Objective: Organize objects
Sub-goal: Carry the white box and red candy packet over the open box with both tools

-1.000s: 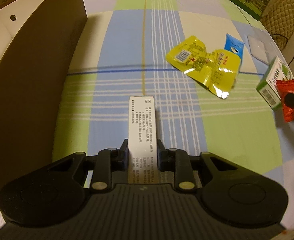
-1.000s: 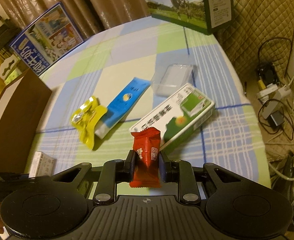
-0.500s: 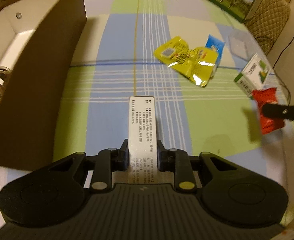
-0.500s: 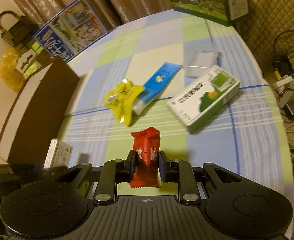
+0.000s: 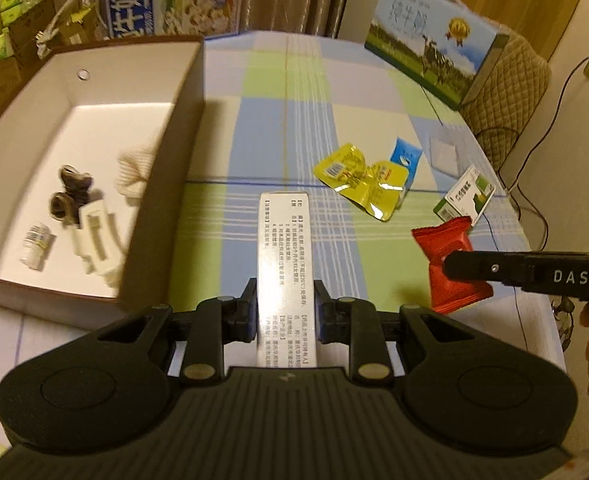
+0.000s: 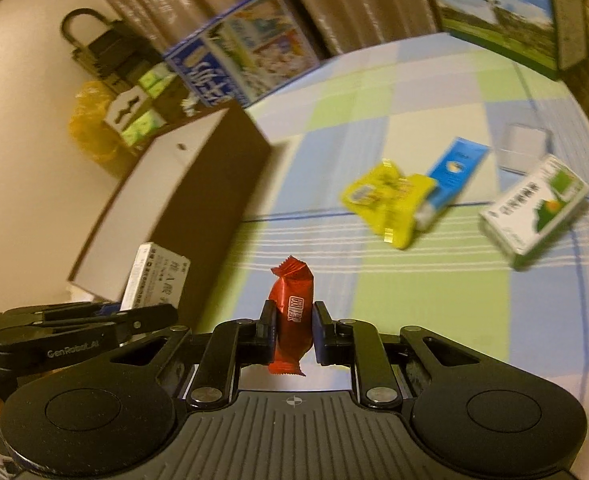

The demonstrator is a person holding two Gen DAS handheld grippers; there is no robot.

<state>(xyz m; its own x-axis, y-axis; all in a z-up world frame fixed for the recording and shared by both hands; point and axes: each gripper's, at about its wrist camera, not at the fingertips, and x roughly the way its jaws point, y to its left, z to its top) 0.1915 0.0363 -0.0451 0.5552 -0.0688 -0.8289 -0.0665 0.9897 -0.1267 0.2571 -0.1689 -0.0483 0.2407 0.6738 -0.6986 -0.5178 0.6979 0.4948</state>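
My left gripper [image 5: 284, 300] is shut on a long white printed box [image 5: 284, 240], held in the air over the checked cloth, just right of the open brown box [image 5: 166, 168]. The right gripper [image 6: 293, 320] grips a red snack packet [image 6: 292, 292] upright; its jaws are closing further on it. In the left wrist view the red packet [image 5: 442, 248] hangs at the right. In the right wrist view the left gripper [image 6: 150, 316] and its white box [image 6: 158, 276] sit at the lower left, beside the brown box [image 6: 198, 200].
Inside the brown box lie a small bottle [image 5: 34, 244], a white clip [image 5: 94, 236] and a dark item [image 5: 68, 196]. On the cloth lie a yellow pouch [image 5: 358, 184], a blue sachet [image 5: 404, 156], a green-white carton [image 5: 464, 196] and a clear packet [image 5: 444, 152]. Milk cartons [image 5: 430, 52] stand behind.
Both grippers rose with their loads. The brown box's inside came into the left wrist view. The right gripper and red packet moved left, closer to the left gripper.
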